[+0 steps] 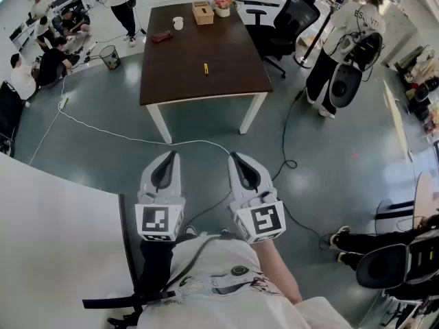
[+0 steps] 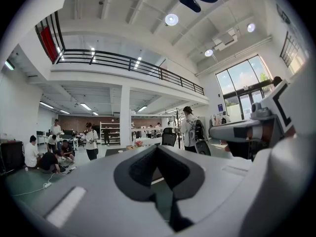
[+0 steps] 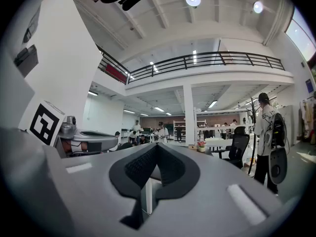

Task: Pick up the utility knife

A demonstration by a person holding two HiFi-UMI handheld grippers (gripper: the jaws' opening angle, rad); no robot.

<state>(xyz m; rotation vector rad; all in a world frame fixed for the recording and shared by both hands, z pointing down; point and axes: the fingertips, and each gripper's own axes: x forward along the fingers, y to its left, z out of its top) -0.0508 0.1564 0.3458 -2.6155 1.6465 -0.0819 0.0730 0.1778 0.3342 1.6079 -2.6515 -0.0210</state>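
Note:
The utility knife [image 1: 204,68] is a small yellow sliver lying on the dark brown table [image 1: 226,60], a few steps ahead across the floor. Both grippers are held close to the person's body, well short of the table and pointing toward it. My left gripper [image 1: 171,155] is shut with nothing between its jaws, and my right gripper [image 1: 235,155] beside it is shut and empty too. In the left gripper view the left gripper [image 2: 158,147] has its tips together. The right gripper view shows the right gripper [image 3: 157,146] the same way. The knife is too small to make out in either gripper view.
On the table stand a white cup [image 1: 178,22], a wooden box [image 1: 202,12], a flower pot [image 1: 222,7] and a reddish item [image 1: 162,37]. A black office chair [image 1: 288,22] stands at its right. A white cable [image 1: 137,140] crosses the floor. A person [image 1: 346,43] stands at the right.

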